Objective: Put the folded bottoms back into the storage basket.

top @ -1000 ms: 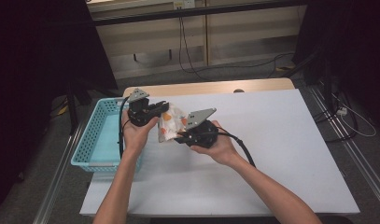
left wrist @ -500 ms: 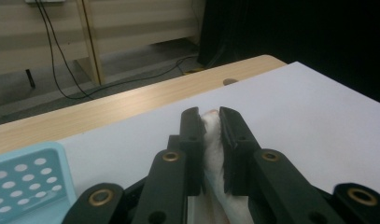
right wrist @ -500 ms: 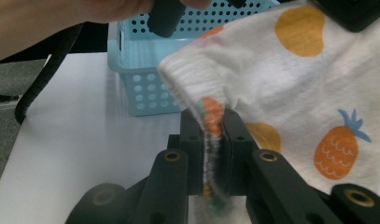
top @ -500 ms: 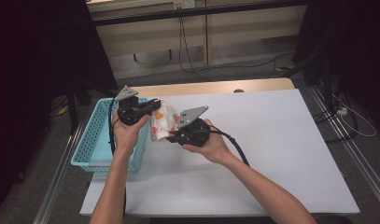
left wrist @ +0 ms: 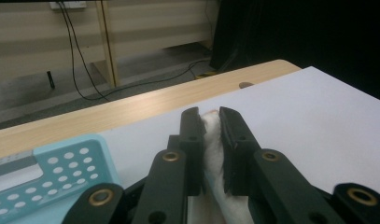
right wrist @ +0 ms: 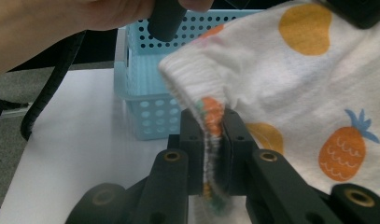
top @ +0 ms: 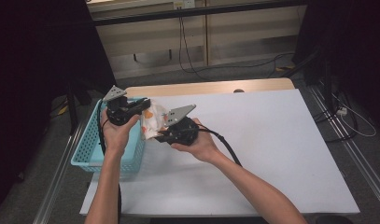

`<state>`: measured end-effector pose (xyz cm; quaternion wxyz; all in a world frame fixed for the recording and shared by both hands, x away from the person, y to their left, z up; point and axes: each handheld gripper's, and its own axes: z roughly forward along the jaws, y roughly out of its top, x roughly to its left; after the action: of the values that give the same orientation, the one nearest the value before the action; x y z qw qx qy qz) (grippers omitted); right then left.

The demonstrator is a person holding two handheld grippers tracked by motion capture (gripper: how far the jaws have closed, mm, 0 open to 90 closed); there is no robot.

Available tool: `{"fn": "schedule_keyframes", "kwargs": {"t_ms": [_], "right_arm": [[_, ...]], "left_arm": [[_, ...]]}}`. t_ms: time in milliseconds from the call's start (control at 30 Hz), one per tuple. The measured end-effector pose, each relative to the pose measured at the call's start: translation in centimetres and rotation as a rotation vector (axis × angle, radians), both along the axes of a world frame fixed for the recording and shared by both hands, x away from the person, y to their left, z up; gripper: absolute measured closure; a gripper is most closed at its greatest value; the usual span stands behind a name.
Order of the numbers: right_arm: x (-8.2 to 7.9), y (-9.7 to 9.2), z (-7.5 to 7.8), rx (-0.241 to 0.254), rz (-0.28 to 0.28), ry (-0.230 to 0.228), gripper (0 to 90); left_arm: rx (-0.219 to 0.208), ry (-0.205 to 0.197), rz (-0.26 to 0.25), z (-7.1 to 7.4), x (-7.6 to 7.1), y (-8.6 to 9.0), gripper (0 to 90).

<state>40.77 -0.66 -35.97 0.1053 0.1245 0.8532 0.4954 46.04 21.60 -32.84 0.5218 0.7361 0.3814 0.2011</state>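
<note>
White paper-covered table (top: 271, 154), with a blue perforated basket (top: 92, 149) at its left edge; over the basket's right rim hangs a small knit garment (top: 152, 122), white with orange fruit print. Item judged light, soft and limp, not fragile, best taken at its ribbed hems; bunched up, its long axis runs roughly between the two grips, sagging in the middle. Left gripper (left wrist: 210, 122) and right gripper (right wrist: 214, 126) each have their jaws clamped on a fold of the cloth.
</note>
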Motion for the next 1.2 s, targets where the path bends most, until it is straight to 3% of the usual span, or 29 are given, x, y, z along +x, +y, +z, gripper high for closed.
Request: {"fn": "schedule_keyframes", "kwargs": {"t_ms": [367, 933, 1200], "right_arm": [[0.1, 2.2, 0.9, 0.022, 0.019, -0.007, 81.7], [0.7, 5.4, 1.9, 0.01, 0.042, -0.02, 81.7], [0.6, 7.1, 2.3, 0.008, 0.066, -0.025, 81.8]], "left_arm": [[-0.015, -0.007, 0.015, 0.5, -0.1, 2.8, 80.7], [-0.047, -0.022, 0.066, 1.2, -0.5, 6.0, 80.7], [-0.033, -0.027, 0.08, 1.4, -0.8, 7.0, 80.7]]}}
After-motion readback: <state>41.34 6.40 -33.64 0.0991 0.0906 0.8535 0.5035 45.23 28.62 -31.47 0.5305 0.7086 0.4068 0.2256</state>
